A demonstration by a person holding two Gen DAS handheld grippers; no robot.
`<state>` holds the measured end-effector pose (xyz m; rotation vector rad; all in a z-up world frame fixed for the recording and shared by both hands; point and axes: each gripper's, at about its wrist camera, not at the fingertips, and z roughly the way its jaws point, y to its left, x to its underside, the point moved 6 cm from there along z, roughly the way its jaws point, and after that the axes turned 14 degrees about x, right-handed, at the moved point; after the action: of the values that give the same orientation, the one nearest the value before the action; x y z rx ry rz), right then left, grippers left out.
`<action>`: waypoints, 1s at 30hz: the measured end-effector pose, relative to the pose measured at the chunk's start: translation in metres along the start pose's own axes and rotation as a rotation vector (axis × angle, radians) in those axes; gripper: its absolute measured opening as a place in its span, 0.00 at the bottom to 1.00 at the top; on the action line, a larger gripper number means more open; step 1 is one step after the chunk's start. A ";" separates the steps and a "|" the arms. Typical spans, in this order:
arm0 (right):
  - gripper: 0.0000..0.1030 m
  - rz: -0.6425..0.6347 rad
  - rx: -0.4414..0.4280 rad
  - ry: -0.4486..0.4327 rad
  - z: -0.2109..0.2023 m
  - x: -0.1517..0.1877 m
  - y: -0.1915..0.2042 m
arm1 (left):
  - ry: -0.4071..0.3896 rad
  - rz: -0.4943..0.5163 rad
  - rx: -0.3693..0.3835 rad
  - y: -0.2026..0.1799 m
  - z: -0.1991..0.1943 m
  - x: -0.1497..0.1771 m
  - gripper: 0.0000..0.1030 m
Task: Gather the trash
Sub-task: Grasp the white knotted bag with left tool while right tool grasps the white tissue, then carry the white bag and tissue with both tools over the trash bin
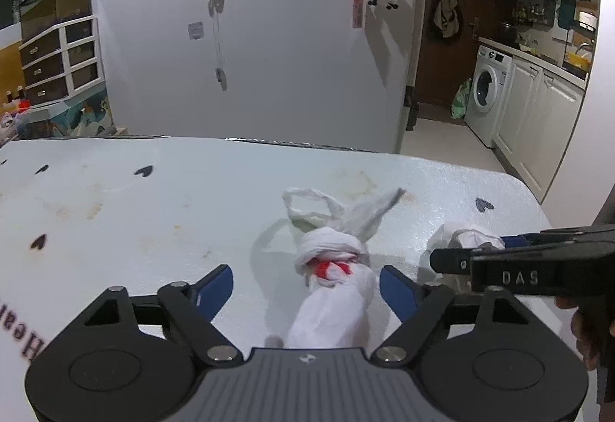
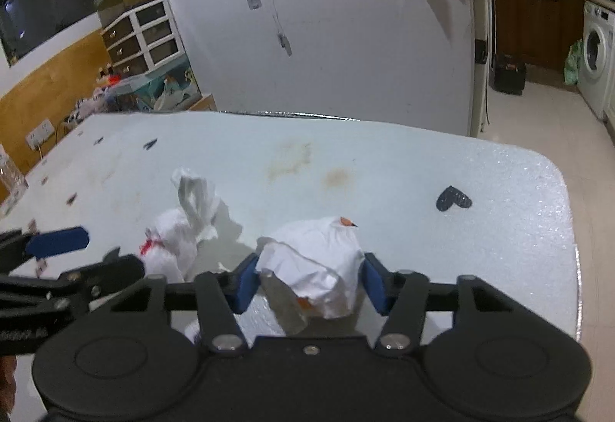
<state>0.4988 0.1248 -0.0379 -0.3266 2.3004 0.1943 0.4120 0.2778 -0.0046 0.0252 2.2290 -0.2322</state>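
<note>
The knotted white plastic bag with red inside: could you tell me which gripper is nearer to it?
Left. The left gripper straddles the knotted white plastic bag; the right gripper sits beside it, around a crumpled white paper bundle.

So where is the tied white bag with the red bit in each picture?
Left wrist view: the tied bag lies bottom centre, between the open fingers of the left gripper.
Right wrist view: the tied bag lies lower left, beside the crumpled bag.
Shared landmark: the washing machine.

Left tool (image 1: 306, 285) spread wide and level; right tool (image 2: 310, 281) partly closed beside it
</note>
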 end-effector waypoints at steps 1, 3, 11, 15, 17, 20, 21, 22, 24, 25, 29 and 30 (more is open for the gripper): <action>0.45 -0.007 0.000 -0.001 -0.001 0.001 -0.001 | -0.001 0.000 0.013 -0.002 0.003 0.001 0.76; 0.41 -0.007 -0.002 -0.003 -0.005 0.003 -0.004 | 0.020 -0.002 0.027 -0.004 0.011 0.005 0.71; 0.31 -0.048 0.014 -0.042 -0.017 0.008 -0.005 | 0.065 0.003 0.009 -0.008 0.026 0.016 0.43; 0.30 -0.059 0.013 -0.060 -0.024 0.011 -0.006 | 0.048 -0.010 -0.003 -0.009 0.027 0.016 0.40; 0.29 -0.059 0.008 -0.068 -0.028 0.011 -0.007 | 0.038 -0.018 0.005 -0.011 0.026 0.014 0.39; 0.28 -0.047 0.007 -0.081 -0.035 0.012 -0.013 | 0.014 -0.026 0.013 -0.015 0.020 0.010 0.39; 0.27 -0.043 0.007 -0.086 -0.039 0.012 -0.015 | 0.006 -0.022 0.014 -0.017 0.017 0.008 0.39; 0.27 -0.041 0.009 -0.093 -0.042 0.012 -0.018 | -0.002 -0.019 0.015 -0.020 0.014 0.007 0.39; 0.27 -0.032 0.011 -0.108 -0.050 0.012 -0.024 | -0.014 -0.014 0.019 -0.026 0.009 0.005 0.39; 0.26 -0.027 0.012 -0.114 -0.053 0.011 -0.027 | -0.020 -0.010 0.020 -0.030 0.007 0.003 0.39; 0.26 -0.025 0.029 -0.147 -0.071 0.012 -0.041 | -0.036 0.013 -0.003 -0.045 0.001 0.001 0.39; 0.26 -0.022 0.033 -0.154 -0.075 0.013 -0.044 | -0.036 0.017 -0.003 -0.048 0.001 0.001 0.39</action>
<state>0.4512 0.0620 0.0016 -0.3097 2.1450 0.1644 0.4073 0.2301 0.0021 0.0381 2.1926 -0.2186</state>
